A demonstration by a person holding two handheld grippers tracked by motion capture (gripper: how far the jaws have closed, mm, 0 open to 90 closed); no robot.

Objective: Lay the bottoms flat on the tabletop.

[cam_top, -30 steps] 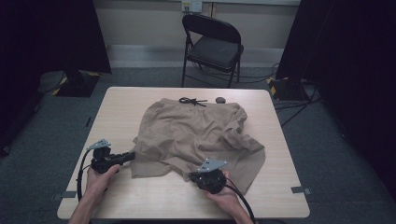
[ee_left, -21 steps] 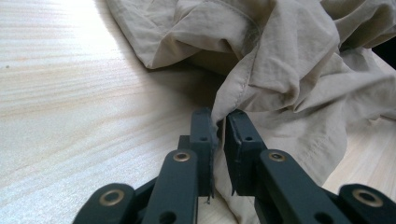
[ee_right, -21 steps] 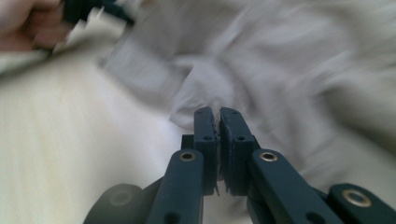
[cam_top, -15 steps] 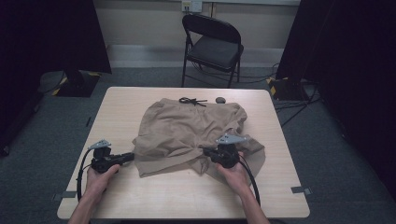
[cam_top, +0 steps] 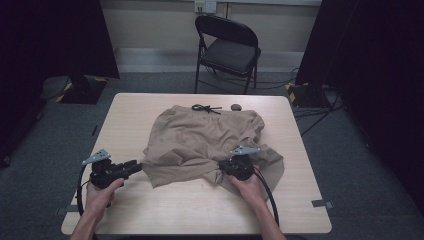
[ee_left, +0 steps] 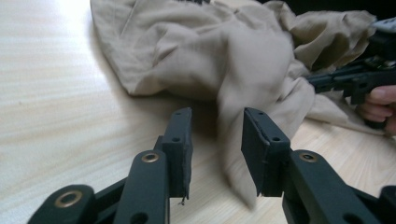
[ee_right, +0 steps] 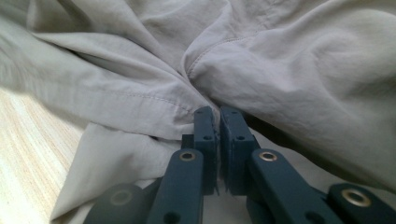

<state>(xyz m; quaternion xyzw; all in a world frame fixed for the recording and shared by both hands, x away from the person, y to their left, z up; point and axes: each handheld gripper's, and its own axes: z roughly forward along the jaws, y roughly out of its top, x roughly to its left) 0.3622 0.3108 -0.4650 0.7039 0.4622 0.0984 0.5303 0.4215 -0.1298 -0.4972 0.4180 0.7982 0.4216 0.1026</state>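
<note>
The crumpled tan fabric shorts are lying mid-tabletop; the right gripper is pinching a fold, while the left gripper, just opening, risks dropping its flap.

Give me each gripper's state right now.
Left gripper: open, jaws just parted, letting go of the shorts.
Right gripper: shut on the shorts.

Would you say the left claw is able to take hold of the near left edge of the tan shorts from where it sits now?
Probably yes. The left claw lies just off the tan shorts, its jaws having just opened, with a fold of cloth falling between them and bare table around it.
</note>
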